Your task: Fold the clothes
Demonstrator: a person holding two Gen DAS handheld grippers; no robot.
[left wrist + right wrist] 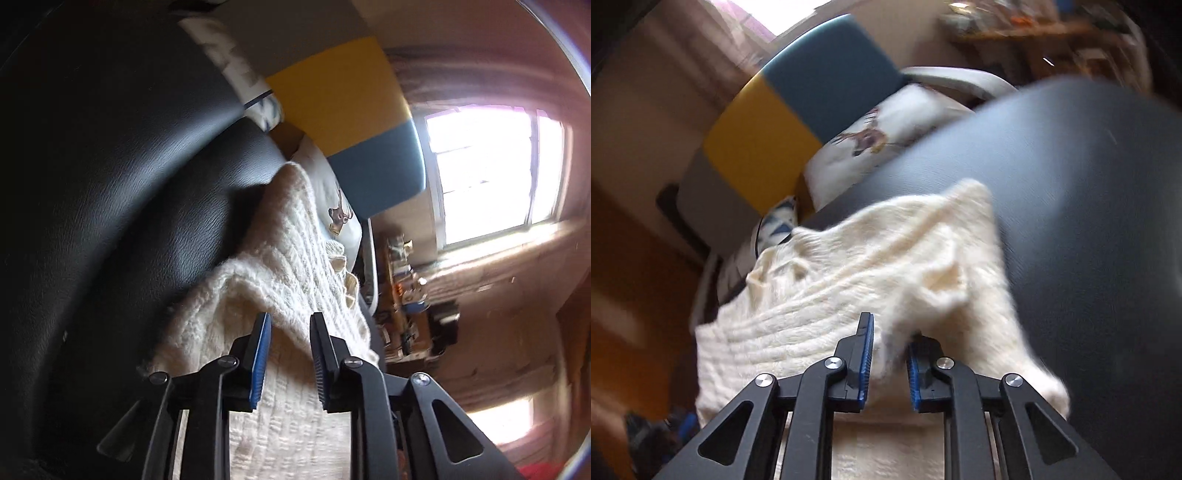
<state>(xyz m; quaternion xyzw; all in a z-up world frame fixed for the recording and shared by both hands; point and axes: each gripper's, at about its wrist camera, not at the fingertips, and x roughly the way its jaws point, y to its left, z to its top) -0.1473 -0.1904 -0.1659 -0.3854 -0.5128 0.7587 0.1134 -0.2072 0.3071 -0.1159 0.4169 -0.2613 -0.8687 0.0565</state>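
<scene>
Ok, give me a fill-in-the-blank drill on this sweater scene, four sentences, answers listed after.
1. The knitted sweater is ____ in colour.
2. It lies on a dark ____ surface.
3. The pads on the left tongs are ____.
4. The chair back behind has a yellow band beside a ____ one.

Answers: cream; leather; blue; teal
</scene>
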